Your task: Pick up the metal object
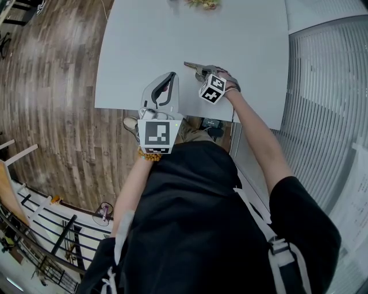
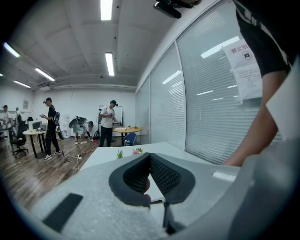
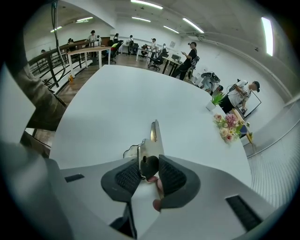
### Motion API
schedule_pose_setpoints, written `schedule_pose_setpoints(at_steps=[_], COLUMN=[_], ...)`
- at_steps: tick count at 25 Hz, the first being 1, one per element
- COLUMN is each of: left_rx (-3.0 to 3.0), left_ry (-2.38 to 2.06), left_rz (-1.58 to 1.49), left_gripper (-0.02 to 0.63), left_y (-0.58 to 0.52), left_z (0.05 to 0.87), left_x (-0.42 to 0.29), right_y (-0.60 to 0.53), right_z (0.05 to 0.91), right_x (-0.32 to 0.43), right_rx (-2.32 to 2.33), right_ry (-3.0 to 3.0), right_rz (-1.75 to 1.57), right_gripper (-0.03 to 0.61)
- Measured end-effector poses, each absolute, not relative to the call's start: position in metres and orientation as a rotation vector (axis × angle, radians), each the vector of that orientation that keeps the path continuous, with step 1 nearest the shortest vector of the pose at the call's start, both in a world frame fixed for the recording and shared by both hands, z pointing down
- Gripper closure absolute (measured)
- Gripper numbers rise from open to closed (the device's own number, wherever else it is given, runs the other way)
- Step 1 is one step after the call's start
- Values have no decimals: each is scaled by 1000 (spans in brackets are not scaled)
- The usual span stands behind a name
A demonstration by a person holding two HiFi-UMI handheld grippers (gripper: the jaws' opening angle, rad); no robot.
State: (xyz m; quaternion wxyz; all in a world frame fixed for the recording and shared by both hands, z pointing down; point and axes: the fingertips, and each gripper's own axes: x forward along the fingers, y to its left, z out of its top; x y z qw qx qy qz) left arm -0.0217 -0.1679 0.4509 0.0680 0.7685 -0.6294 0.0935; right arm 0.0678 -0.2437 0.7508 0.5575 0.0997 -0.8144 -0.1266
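Observation:
The metal object (image 3: 151, 140) is a shiny, flat, elongated piece with a black knob at its near end. My right gripper (image 3: 149, 161) is shut on that end, and the rest sticks out forward over the white table (image 3: 117, 98). In the head view the metal object (image 1: 194, 68) shows just beyond my right gripper (image 1: 202, 73), near the front edge of the table (image 1: 190, 34). My left gripper (image 1: 171, 77) hovers to its left over the table edge. In the left gripper view my left gripper (image 2: 150, 157) holds nothing and its pads meet at the tips.
Flowers (image 1: 201, 3) and a small green plant (image 3: 216, 99) stand at the table's far end. A glass wall with blinds (image 1: 328, 86) runs along the right, wooden floor (image 1: 52, 86) lies to the left. Several people stand by desks in the background (image 2: 108, 123).

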Motion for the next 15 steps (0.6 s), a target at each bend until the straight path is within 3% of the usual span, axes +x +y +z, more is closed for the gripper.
schedule_pose_setpoints(at_steps=[15], left_rx=[2325], left_ry=[-1882], left_rz=[288], left_gripper=[612], left_y=[-168], left_z=[448], left_x=[-20], right_y=[-220], right_z=[740], right_x=[63], right_rx=[305], right_ry=[-2043], right_rz=[-124], right_gripper=[492])
